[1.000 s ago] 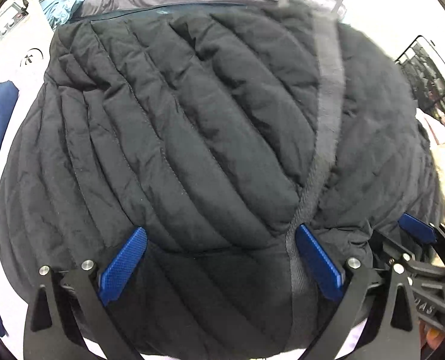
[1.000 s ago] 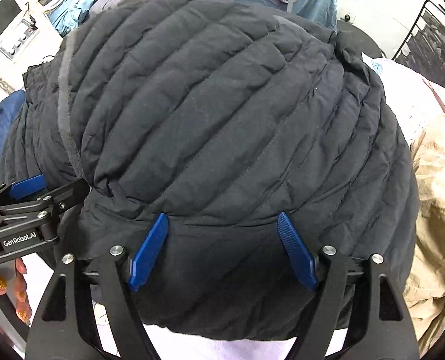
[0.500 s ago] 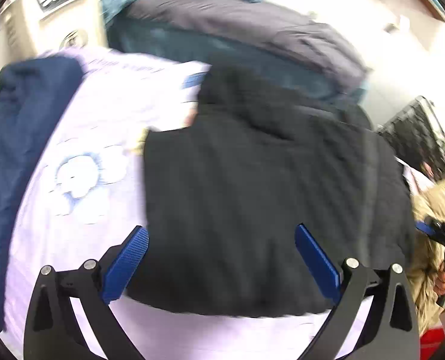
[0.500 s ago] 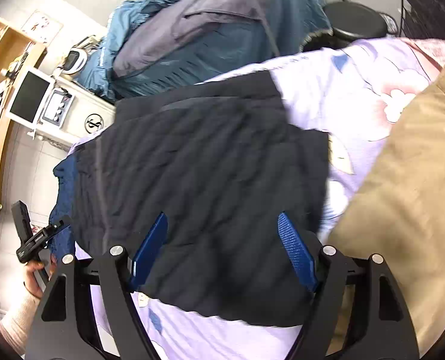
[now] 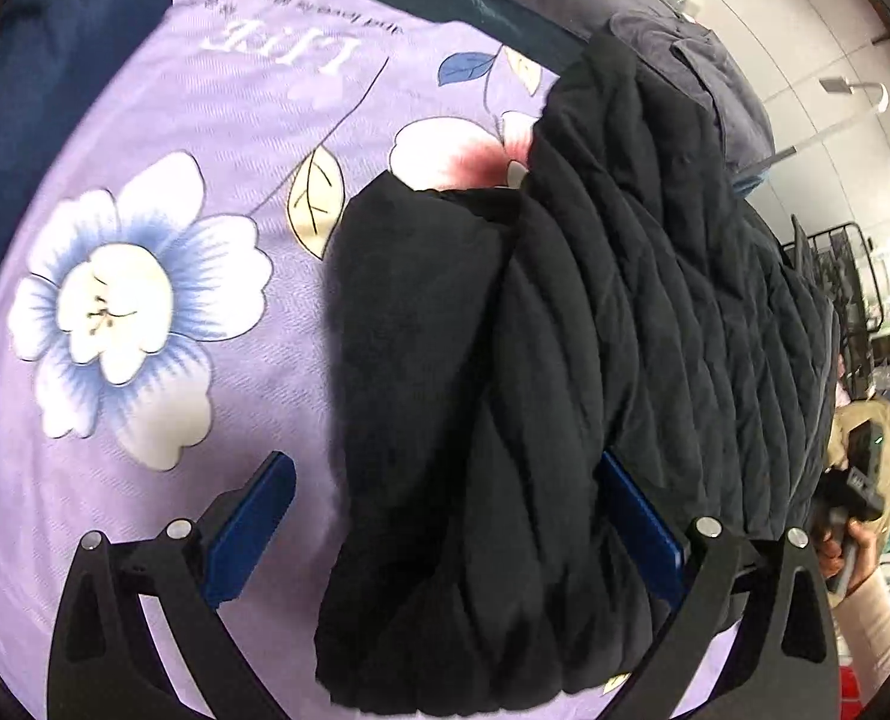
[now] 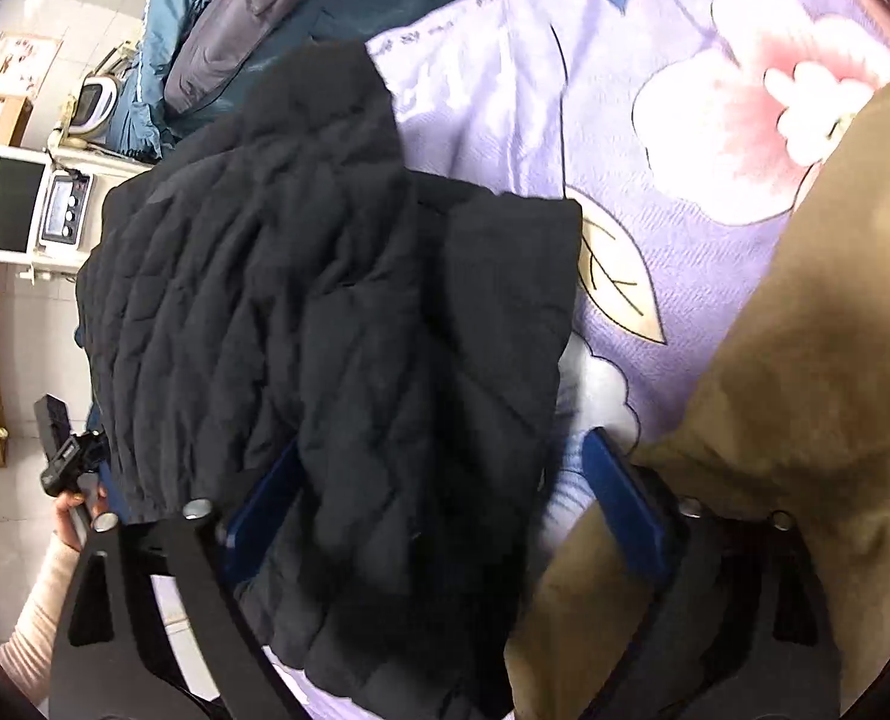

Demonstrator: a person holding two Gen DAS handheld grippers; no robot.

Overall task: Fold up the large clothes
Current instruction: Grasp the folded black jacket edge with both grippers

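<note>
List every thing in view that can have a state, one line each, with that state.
black quilted jacket: folded into a bundle, lying on the sheet.
purple floral sheet: spread flat under the jacket.
tan garment: heaped beside the jacket.
navy garment: lying at the sheet's edge.
left gripper: jaws wide, jacket between them, pads not pressing.
right gripper: jaws opening, jacket between them.

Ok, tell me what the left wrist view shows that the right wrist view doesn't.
Left wrist only: a blue-white flower printed on the sheet, and a navy garment.
Right wrist only: a tan garment and a monitor.
Both: the black jacket on the purple sheet, lying between open jaws; the right gripper is opening.
</note>
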